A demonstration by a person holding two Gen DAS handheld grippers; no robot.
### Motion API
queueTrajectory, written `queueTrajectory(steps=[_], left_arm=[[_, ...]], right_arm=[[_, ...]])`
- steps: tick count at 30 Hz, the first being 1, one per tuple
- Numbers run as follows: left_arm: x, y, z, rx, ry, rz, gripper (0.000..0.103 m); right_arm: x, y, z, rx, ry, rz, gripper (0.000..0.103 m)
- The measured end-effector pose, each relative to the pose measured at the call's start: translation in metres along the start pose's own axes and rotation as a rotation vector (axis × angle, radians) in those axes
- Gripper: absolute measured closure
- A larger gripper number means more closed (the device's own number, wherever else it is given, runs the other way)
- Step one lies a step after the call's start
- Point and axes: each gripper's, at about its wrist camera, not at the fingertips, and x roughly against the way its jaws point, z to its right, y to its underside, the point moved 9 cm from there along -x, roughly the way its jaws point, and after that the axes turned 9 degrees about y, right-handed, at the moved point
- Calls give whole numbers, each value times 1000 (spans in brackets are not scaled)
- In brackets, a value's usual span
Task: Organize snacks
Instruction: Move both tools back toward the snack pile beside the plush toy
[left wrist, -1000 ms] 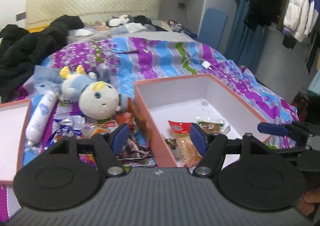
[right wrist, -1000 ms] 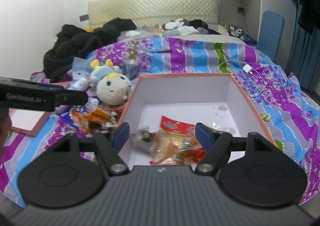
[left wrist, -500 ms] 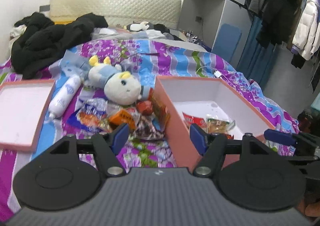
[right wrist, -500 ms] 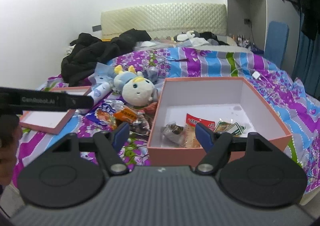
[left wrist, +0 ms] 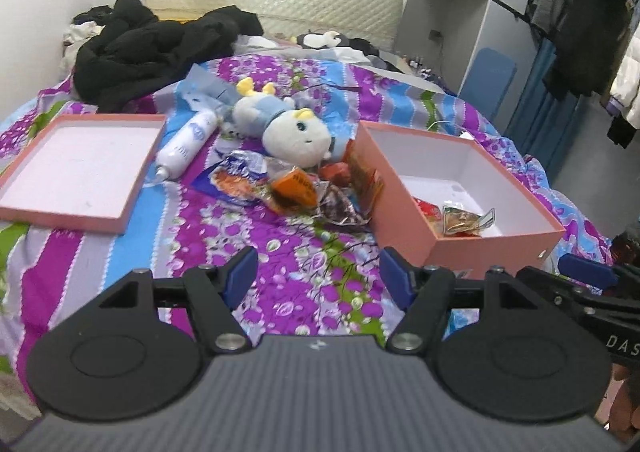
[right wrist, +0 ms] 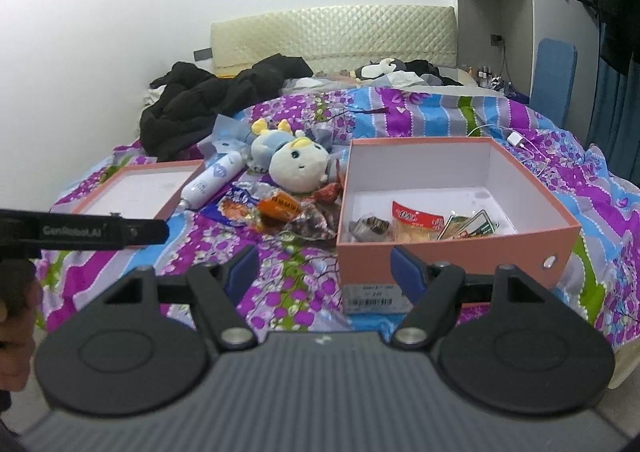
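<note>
A pink box stands open on the bed and holds several snack packets. More snack packets lie in a heap on the bedspread just left of the box. My left gripper is open and empty, above the bedspread short of the heap. My right gripper is open and empty, in front of the box's near wall.
The box's pink lid lies upturned at the left. A plush toy and a white tube lie behind the heap. Black clothes are piled near the headboard. A charger cable lies behind the box.
Both grippers have pulled back and up from the box, so the whole box, the heap and the lid now show. Both stay open and empty.
</note>
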Motion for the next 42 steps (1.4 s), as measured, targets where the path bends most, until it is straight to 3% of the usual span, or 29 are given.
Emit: queueTrajectory(steps=[9,20,32,42], left_arm=[[12,27,-4,34,-4,-37,31],[-19,37,-30,161,29,-82,31],[-76,23,-84,264,8,-80,32],[-156,-1,-131,347,8,-99,32]], right_arm=[[7,15,-15,26,-14,-15,29],[-13,28,-23,78,-10,-59,29],[-59,20,-66,230,-32,-18,29],[-138,12,-97,333,-37,-37,30]])
